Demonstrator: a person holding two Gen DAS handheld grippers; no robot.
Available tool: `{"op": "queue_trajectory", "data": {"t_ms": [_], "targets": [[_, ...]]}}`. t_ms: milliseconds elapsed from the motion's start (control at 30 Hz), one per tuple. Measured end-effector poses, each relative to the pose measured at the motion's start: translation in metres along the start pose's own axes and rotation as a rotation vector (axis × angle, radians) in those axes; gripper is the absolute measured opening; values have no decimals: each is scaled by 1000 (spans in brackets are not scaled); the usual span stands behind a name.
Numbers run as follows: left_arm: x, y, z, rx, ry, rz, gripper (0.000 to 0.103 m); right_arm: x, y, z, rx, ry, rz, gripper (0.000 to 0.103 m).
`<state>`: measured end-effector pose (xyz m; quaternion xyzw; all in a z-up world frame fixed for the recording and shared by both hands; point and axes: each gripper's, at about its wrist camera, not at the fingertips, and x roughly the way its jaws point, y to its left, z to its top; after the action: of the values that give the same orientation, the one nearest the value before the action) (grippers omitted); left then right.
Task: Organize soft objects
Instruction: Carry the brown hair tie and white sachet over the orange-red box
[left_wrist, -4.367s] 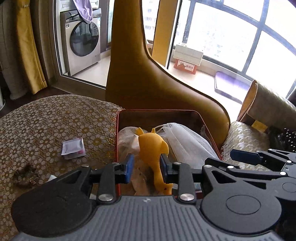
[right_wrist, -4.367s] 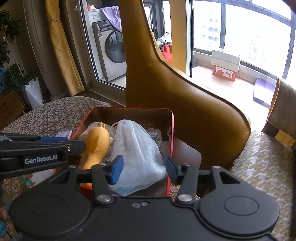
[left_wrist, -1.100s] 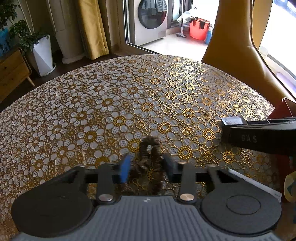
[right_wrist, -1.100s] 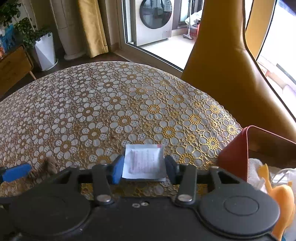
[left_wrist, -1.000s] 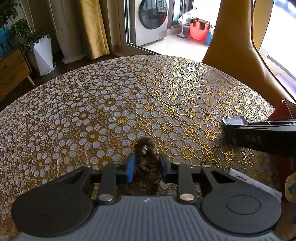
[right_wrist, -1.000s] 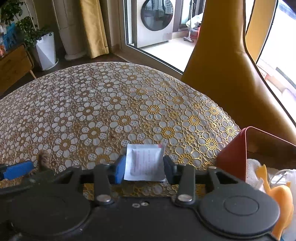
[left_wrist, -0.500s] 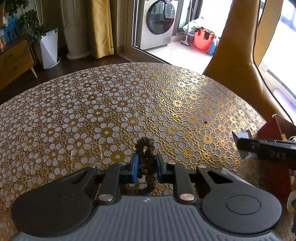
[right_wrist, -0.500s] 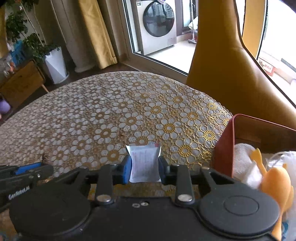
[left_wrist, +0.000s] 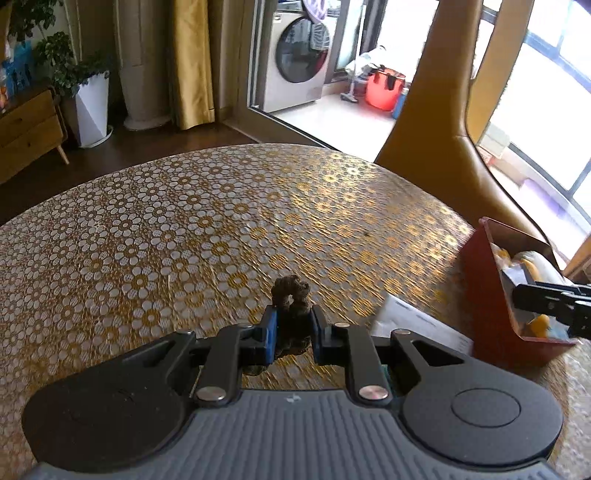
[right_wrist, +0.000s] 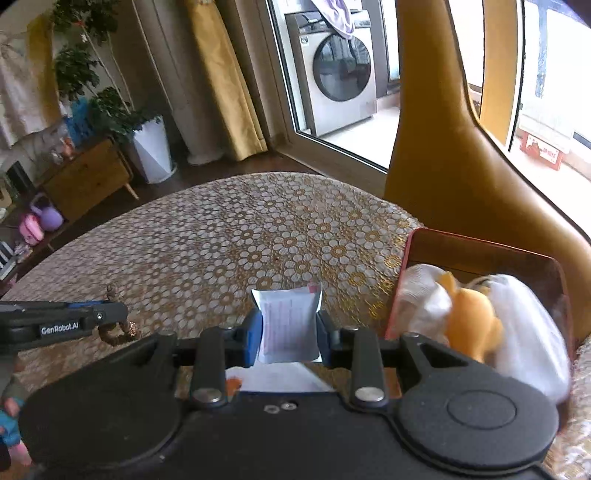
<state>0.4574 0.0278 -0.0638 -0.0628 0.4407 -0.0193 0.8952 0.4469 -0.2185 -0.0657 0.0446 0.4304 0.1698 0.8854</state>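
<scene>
Floral tablecloth (right_wrist: 221, 258) — red box (right_wrist: 480, 247) with orange toy (right_wrist: 469, 321), white mesh bags (right_wrist: 524, 332).

Washing machine (right_wrist: 341, 70) beyond glass door; potted plant (right_wrist: 147, 147) beside yellow curtain (right_wrist: 225, 81).

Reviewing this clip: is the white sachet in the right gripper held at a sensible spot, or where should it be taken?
Sensible. The white sachet is flat and thin, so its two opposite side edges are the part to pinch, coming from its near short end. The right gripper does that: a pad on each side edge, the sachet bowed slightly between them.
</scene>
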Motion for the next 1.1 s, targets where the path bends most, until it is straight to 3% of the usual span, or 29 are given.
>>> {"op": "queue_trajectory", "data": {"t_ms": [167,500,733,1100], "targets": [[-32,-23,-13,40,6,-48,18,-45,-9,-13,-8,-22,18,31],[-78,-106,-24,137,-3,-182,18,-102,-44,-40,12,-40,6,31],[-79,-169,-27,218,-1,-238,18,-127,-72,-58,31,-63,-17,31],[-40,-233,-13,241,6,-266,18,-139,-126,-63,56,-105,-86,32]]}}
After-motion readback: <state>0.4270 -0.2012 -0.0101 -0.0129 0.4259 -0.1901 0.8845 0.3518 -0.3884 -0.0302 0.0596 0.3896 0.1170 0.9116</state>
